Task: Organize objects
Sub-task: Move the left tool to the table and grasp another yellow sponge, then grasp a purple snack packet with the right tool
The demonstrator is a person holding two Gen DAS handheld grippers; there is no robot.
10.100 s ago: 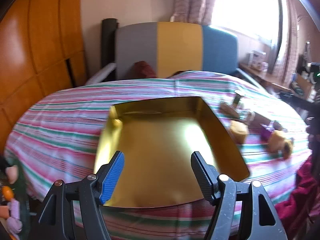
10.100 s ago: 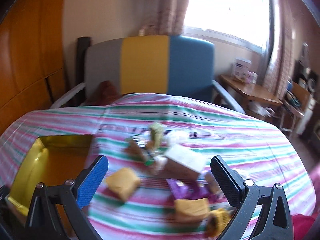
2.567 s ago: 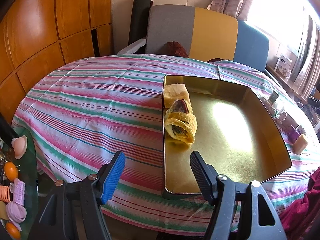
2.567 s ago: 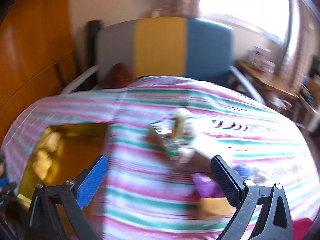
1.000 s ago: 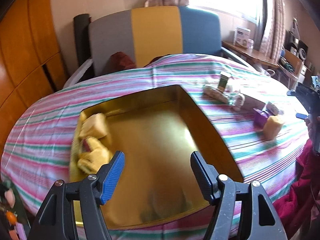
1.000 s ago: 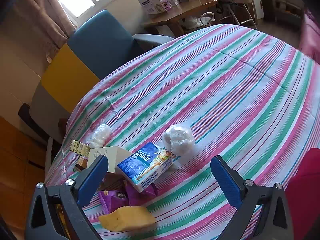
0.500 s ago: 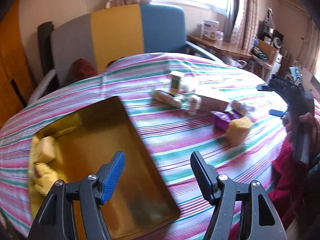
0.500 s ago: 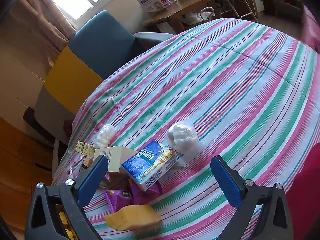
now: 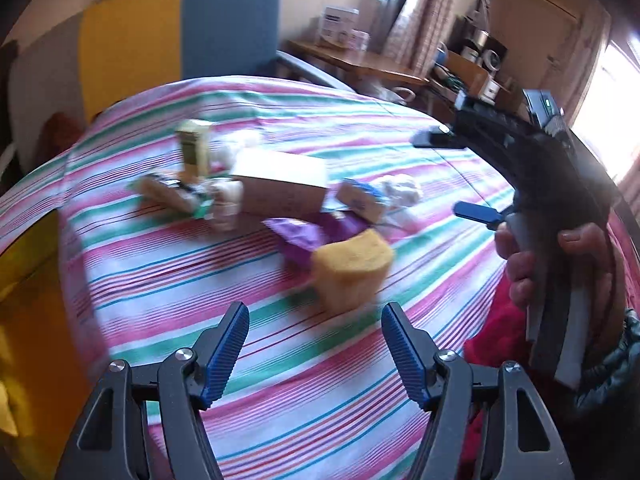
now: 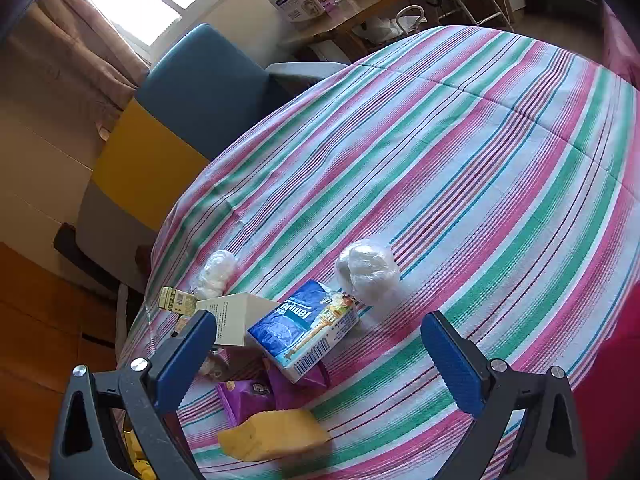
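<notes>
Gold tray (image 9: 24, 280) sits far left, blurry yellow stuff inside. Left gripper (image 9: 314, 348) is wide, holding nothing, near the sponge (image 9: 350, 268). Right gripper (image 10: 320, 354) is wide too, empty.

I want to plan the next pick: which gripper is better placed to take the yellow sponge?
Probably left: the left gripper is open, with the yellow sponge just ahead between its fingers. The right gripper points past it.

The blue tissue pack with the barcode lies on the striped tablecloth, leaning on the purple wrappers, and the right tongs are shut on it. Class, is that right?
Not quite. The right wrist view shows the right tongs open and holding nothing, with the blue tissue pack with the barcode between and beyond the fingers. It does lie on the striped tablecloth, leaning on the purple wrappers.
</notes>
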